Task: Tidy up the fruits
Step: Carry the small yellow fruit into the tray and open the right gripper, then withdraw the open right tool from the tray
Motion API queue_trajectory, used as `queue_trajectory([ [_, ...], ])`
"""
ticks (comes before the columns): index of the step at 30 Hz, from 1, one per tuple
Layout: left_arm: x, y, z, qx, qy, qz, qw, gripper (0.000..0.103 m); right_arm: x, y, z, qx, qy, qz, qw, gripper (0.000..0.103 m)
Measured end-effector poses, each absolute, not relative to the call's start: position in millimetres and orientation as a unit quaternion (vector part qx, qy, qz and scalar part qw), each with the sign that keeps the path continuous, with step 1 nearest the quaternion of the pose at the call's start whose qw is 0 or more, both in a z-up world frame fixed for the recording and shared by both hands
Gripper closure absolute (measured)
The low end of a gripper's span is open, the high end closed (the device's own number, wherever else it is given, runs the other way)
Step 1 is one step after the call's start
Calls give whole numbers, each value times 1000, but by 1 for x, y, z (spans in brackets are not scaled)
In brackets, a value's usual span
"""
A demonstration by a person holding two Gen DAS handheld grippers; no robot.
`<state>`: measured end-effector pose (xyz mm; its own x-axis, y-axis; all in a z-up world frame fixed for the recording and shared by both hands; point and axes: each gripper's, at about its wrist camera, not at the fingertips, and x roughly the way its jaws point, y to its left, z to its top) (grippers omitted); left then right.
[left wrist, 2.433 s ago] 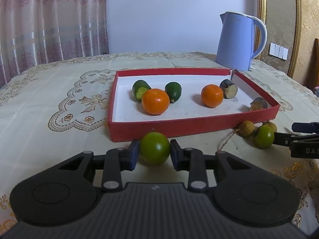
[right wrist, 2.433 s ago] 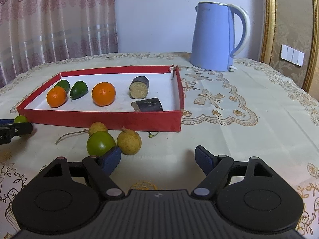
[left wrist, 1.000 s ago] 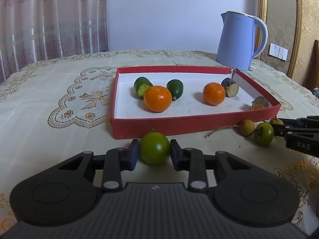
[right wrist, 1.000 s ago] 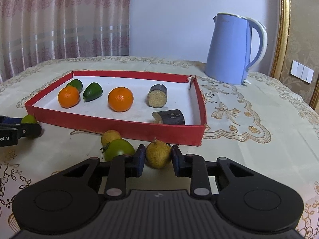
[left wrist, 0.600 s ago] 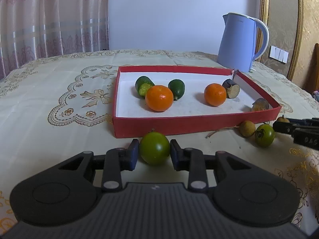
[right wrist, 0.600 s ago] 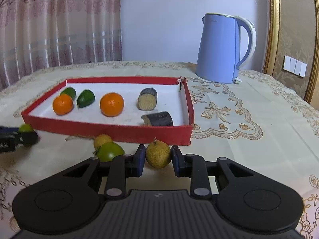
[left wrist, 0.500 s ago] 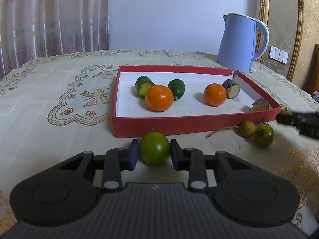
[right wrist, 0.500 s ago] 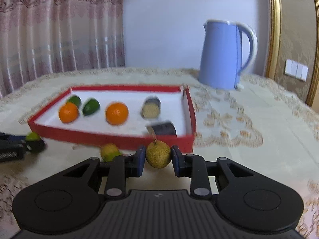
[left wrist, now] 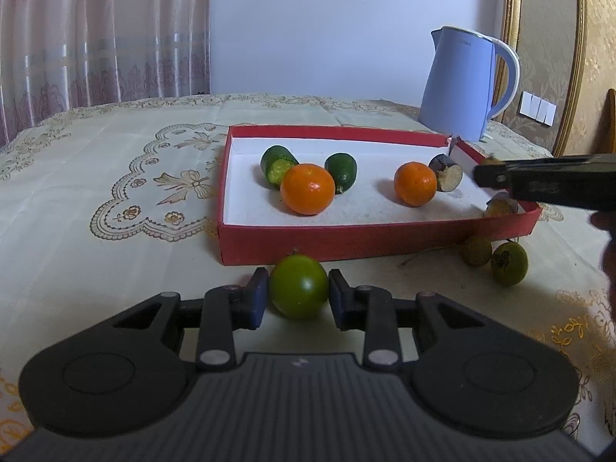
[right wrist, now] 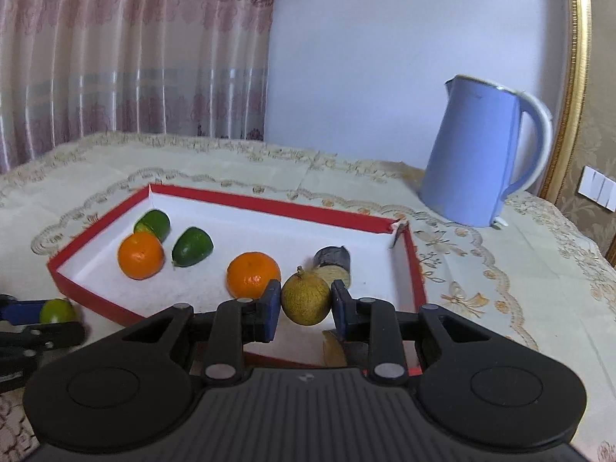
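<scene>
Left wrist view: nearest us, the left gripper pinches a round green fruit between its blue pads, low over the tablecloth, just short of the red box. At our 2 o'clock on the cloth lie a small brown fruit and a small green fruit, touching, outside the box's near wall, a thin twig trailing from them. Beyond the wall, on the white floor: a near orange at 12 o'clock, a cut green piece and a whole green one just behind it; a second orange at 1 o'clock with a dark-skinned chunk touching it. A second dark chunk sits in the near right corner, partly hidden by the right gripper, which reaches in from 3 o'clock above the box's right wall; a blurred hand sits at the frame edge. Farthest, a blue kettle at 1 o'clock, a curtain at 10.

Right wrist view: we see the jaws clamped on a yellow-brown speckled fruit, held above the box's near right corner. It blocks part of the dark-skinned chunk behind it. At 9 o'clock, low, the other gripper's tips hold their green fruit, outside the box.
</scene>
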<state>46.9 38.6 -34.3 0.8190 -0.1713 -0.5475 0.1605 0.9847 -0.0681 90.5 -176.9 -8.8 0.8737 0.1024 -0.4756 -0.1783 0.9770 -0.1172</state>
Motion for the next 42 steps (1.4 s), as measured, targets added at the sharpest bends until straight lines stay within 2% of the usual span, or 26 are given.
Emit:
queue_trajectory([
  [16,48,42,-35,-20,290,-91,952,73,134,-164,-34,-93,307,64,945,76],
  [26,49,42,-35,-19,291,-90,952,73,128,-168,-32,-82,293,64,950,75],
  [33,49,43,-35,-20,292,-91,952,73,84,-195,-7,-48,240,51,968,74],
  [39,50,43,-36,-18,293,-92,951,73,57,-231,-22,-13,238,-2,971,73],
  [41,50,42,-36,-16,293,-92,951,73,52,-243,-28,9,238,-13,971,57],
  [42,50,42,-36,-16,293,-91,951,73,51,-246,-29,9,241,-23,970,54],
])
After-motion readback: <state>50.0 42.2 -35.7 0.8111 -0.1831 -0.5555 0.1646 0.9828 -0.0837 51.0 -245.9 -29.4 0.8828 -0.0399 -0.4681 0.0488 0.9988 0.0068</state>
